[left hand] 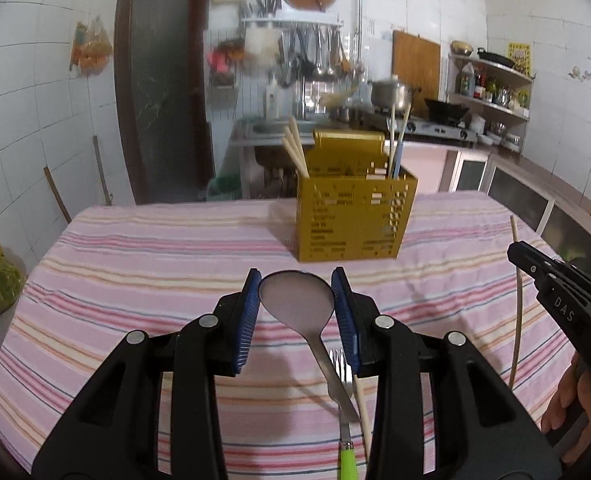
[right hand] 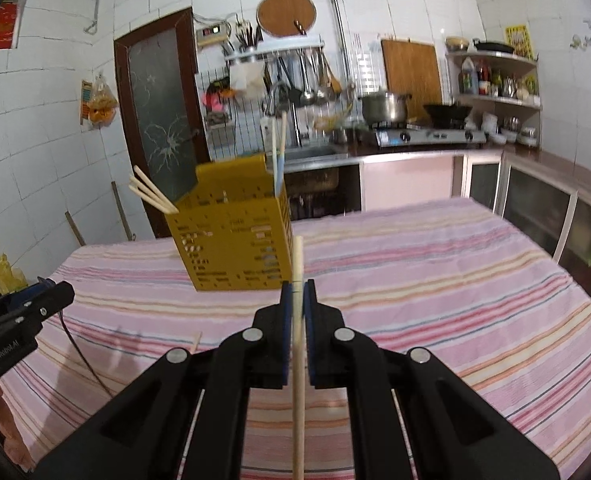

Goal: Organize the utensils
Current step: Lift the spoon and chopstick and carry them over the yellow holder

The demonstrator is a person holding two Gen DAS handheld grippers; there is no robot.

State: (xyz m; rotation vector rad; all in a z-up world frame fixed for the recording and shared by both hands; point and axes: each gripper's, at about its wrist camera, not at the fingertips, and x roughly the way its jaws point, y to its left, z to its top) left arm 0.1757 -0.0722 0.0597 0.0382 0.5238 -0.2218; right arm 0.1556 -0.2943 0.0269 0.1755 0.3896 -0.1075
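My left gripper [left hand: 297, 300] gripped a metal spoon [left hand: 295, 300] by its bowl, the blue fingers [left hand: 248, 312] pressed on either side, the handle running back and down toward me. Under it, on the striped cloth of the bench [left hand: 135, 264], lay a fork [left hand: 338, 364] with a green handle and, just beside it, a pale chopstick [left hand: 361, 404]; the spoon's handle crossed over the fork in the left wrist view, and I could not tell whether they touched.

My right gripper [right hand: 298, 292] was clenched on a chopstick [right hand: 298, 344], which stood between the fingers [right hand: 285, 304] and ran past the tips toward the caddy, its other end passing out of the bottom of the view. In the left wrist view that gripper [left hand: 513, 252] showed at the right edge with the stick through it, and part of my hand [left hand: 575, 400] behind.

The yellow perforated caddy [left hand: 351, 220] stood upright on the bench ahead of both grippers, well apart from the things lying near me. Several chopsticks [left hand: 295, 152] leaned out of its left side, and more sticks, one with blue on it, rose from its right side. Another short stick end [right hand: 195, 340] lay on the cloth to the left of my right gripper. Behind the bench were a sink, a stove with a pot [right hand: 383, 106], and shelves.
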